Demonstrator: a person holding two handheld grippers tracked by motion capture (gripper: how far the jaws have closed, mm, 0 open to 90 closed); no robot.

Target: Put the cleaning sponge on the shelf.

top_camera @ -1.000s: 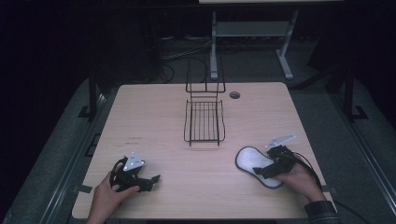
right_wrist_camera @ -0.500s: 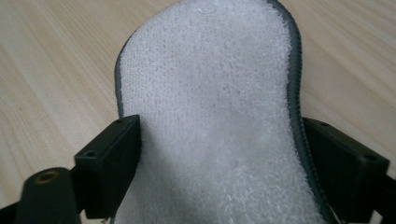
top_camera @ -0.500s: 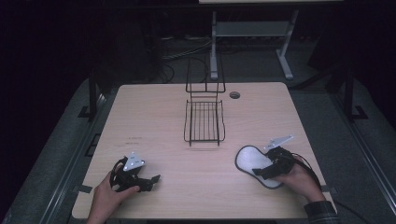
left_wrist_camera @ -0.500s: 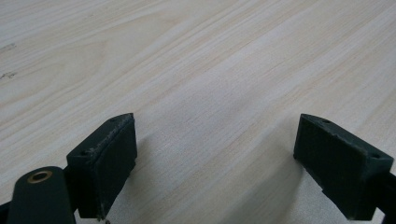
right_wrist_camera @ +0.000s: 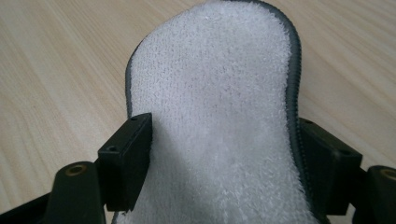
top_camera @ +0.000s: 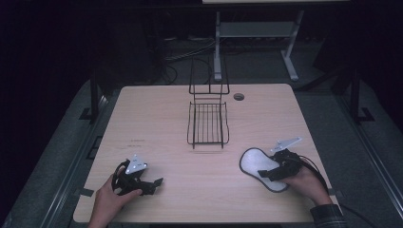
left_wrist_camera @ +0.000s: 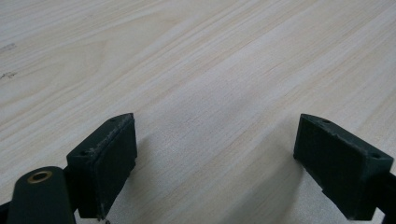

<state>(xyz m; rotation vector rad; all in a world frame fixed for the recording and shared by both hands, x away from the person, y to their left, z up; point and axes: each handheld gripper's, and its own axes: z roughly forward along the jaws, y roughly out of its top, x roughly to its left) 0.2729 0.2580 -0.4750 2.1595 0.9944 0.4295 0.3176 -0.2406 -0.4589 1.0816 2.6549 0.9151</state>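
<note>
The left hand-held gripper (top_camera: 151, 182) rests low on the near left of the worktop (top_camera: 161, 123). Its jaws stand wide apart, with only bare wood between them. A black wire rack (top_camera: 207, 124) sits in the middle of the worktop, farther back. A small dark hole (top_camera: 239, 97) is just to the right of it. On the near right lies a white fluffy insole (right_wrist_camera: 219, 107) with a grey edge. The right hand-held gripper (right_wrist_camera: 224, 158) has one jaw on each side of the insole. Its jaws have just been closing and now touch the insole's edges.
</note>
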